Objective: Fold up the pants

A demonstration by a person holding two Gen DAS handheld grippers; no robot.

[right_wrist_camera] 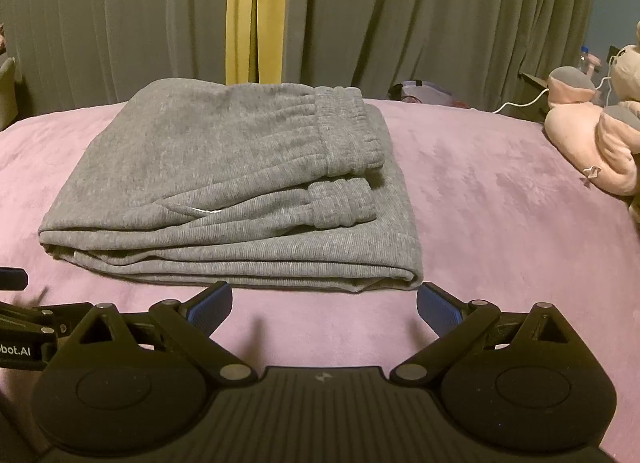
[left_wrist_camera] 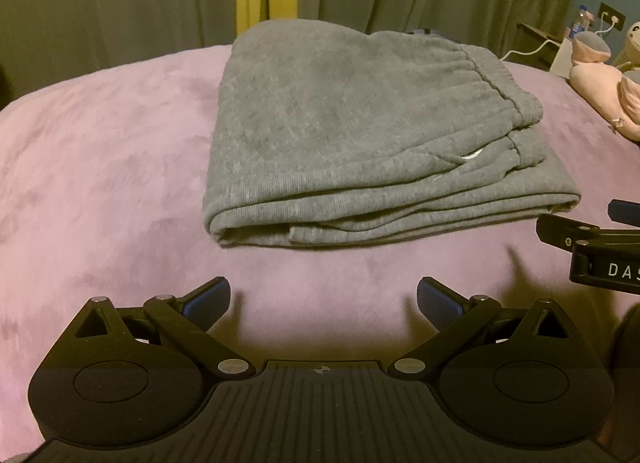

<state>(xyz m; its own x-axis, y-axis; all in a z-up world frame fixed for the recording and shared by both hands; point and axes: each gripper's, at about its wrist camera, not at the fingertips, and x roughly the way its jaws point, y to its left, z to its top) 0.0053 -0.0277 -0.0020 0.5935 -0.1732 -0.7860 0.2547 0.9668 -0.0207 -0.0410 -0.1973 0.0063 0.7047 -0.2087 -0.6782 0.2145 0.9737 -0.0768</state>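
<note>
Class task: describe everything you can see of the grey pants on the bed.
The grey knit sweatpants look like soft fleece. They lie folded into a flat stack of layers on the pink plush bedcover. The elastic waistband and a ribbed cuff lie on top, towards the right. A small white mark shows. Neither gripper touches them.

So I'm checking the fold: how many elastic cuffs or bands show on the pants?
2: the wide gathered band on top of the grey pants, and a smaller cuff just below it. More may be hidden inside the fold.
</note>
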